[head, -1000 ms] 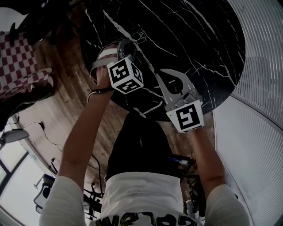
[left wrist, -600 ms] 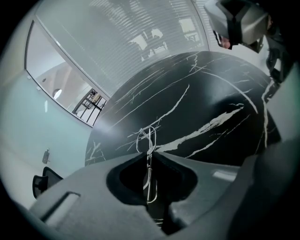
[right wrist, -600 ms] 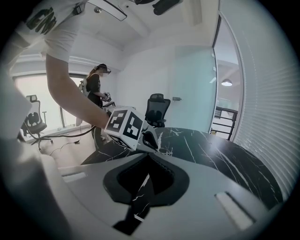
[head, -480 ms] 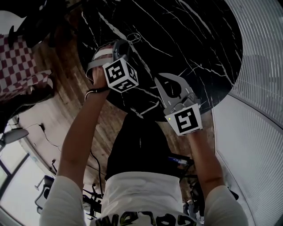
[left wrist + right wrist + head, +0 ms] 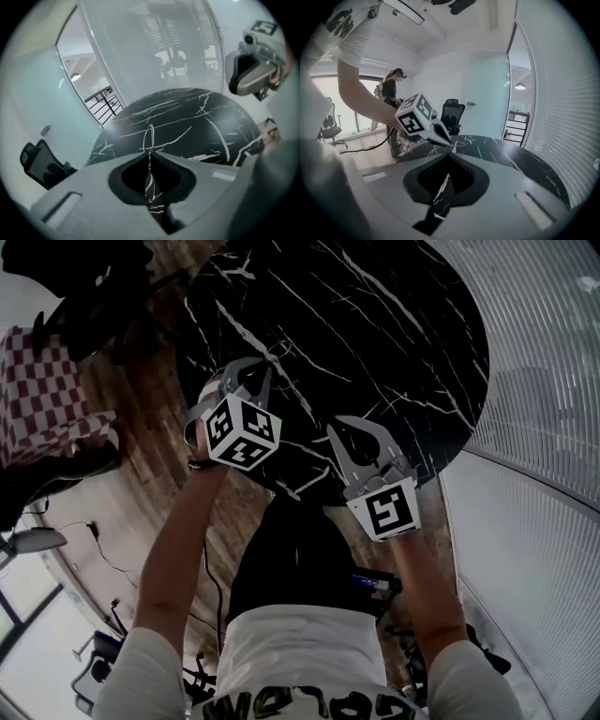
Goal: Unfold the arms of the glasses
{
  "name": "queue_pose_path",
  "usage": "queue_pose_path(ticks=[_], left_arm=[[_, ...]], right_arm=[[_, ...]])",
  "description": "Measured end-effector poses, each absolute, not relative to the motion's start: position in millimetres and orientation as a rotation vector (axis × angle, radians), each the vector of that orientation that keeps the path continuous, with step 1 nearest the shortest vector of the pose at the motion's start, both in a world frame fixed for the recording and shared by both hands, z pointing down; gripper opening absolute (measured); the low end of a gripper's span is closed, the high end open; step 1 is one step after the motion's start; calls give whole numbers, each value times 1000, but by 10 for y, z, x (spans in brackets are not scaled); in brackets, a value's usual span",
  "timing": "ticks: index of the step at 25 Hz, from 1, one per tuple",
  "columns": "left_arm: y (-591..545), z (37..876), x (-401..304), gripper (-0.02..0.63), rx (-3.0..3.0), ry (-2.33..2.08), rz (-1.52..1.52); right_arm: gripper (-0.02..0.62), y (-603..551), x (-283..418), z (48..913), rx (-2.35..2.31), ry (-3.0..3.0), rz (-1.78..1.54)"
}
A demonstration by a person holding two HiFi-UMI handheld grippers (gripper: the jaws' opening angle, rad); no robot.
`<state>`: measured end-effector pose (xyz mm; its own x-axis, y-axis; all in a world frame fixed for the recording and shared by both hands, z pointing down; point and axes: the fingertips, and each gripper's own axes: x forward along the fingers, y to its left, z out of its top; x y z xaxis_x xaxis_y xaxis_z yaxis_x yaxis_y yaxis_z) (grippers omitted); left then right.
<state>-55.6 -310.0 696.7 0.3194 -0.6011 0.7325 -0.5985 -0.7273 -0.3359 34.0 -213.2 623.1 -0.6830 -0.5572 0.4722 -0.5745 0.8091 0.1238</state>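
Observation:
The glasses are thin wire ones. One lens loop (image 5: 148, 136) sticks up just beyond my left gripper (image 5: 150, 153), whose jaws are closing onto the wire, tips nearly touching. Seen from the head, that gripper (image 5: 266, 369) hangs over the near left edge of the round black marble table (image 5: 394, 324), and the glasses are too faint to make out. My right gripper (image 5: 330, 431) is shut and empty, just to the right and nearer me. In its own view its tips (image 5: 449, 153) meet, with the left gripper (image 5: 423, 119) a little ahead to the left.
A black office chair (image 5: 453, 111) and a standing person (image 5: 391, 91) are beyond the table. A slatted glass wall (image 5: 544, 427) curves round the right. A checkered seat (image 5: 47, 390) stands on the wooden floor at left.
My left gripper's jaws closed over the glasses and it rose off the table, rolling a little. The right gripper lifted slightly and stayed shut.

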Motion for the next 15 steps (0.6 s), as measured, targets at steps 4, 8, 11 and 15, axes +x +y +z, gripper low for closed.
queue_pose_path(ticks=[4,8,11,15], left_arm=[[-2834,6431,-474,15,-2715,1234,-1287],[-2498,5925,-386,15,-2833,1261,-1202],[-2268,5582,-356,15,-2880,1279,-1148],[-2024,5160,-319,15,-2919,1310,-1052]], right_arm=[[2,-2066,340,5850,877,-2512,30],[2,-1955,321,5442,983,-2574,108],[2,-1833,292,5151,1009,-2595,149],[2,-1588,212,4891,955,-2598,138]])
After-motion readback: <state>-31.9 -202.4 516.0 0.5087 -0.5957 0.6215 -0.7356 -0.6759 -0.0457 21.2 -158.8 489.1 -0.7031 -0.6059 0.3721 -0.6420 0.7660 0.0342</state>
